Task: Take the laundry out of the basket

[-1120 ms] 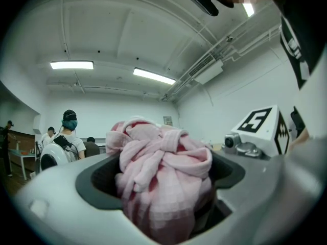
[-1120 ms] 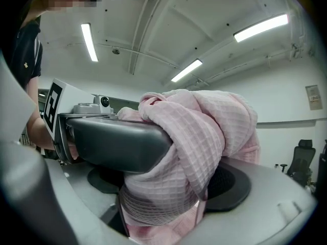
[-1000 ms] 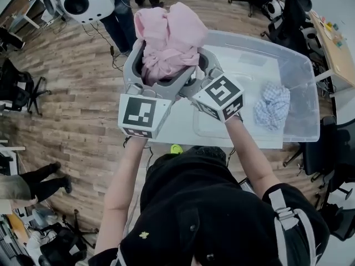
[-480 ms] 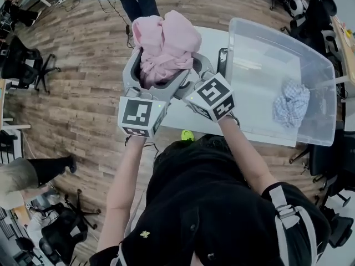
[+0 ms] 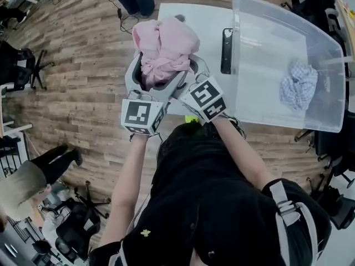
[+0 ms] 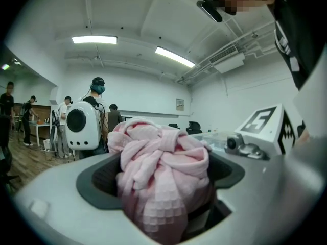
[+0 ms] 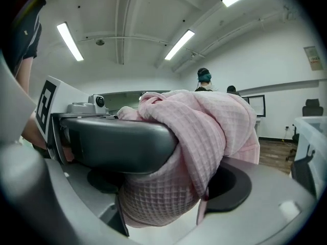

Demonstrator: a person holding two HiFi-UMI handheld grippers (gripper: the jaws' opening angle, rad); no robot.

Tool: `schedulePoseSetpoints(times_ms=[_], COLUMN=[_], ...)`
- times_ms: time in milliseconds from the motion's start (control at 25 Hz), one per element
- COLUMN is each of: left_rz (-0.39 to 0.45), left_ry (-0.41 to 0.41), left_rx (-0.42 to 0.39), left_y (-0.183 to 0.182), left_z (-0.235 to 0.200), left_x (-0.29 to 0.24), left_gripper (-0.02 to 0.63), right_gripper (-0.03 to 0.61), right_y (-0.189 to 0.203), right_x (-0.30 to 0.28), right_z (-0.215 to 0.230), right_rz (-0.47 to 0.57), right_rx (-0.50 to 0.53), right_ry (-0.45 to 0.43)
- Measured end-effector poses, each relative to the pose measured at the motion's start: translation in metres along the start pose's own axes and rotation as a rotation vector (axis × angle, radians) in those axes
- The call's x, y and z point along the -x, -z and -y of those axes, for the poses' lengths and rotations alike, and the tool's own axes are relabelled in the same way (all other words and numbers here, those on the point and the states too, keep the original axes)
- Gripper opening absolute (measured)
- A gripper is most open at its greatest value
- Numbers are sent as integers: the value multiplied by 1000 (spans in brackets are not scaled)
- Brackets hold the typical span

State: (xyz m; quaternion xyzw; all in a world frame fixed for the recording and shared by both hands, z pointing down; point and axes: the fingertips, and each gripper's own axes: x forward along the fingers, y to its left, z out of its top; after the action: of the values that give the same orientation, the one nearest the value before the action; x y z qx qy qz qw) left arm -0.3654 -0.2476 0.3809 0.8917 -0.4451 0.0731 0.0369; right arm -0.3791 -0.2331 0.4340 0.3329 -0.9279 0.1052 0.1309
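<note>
Together the left gripper and right gripper clamp a bundled pink towel — the basket with a checked cloth lies right of them.

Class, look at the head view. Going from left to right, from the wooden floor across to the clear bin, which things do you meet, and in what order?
Black office chair → pink towel → black handheld device → blue checked cloth

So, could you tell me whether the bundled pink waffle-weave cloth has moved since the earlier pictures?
Yes. The pink waffle-weave cloth has shifted left, away from the clear plastic bin: earlier it overlapped the bin's left end, now it hangs clear of it.
</note>
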Motion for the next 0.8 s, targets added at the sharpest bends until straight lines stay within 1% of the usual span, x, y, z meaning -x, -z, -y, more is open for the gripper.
schedulePoseSetpoints(times_ms=[160, 440, 600, 800], left_rz=[-27, -41, -45, -51], left_ry=[29, 64, 78, 97], left_rx=[22, 92, 111, 110], left_y=[29, 69, 80, 85], left_z=[7, 13, 19, 22], left_x=[-10, -23, -30, -35], left_gripper=[482, 480, 480, 480], right_gripper=[467, 471, 477, 480], right_y=[30, 71, 85, 91], right_x=[-2, -5, -2, -1], right_z=[9, 21, 28, 33], right_rz=[-27, -108, -147, -155], right_rx=[-36, -44, -34, -40], right_ry=[38, 79, 96, 108])
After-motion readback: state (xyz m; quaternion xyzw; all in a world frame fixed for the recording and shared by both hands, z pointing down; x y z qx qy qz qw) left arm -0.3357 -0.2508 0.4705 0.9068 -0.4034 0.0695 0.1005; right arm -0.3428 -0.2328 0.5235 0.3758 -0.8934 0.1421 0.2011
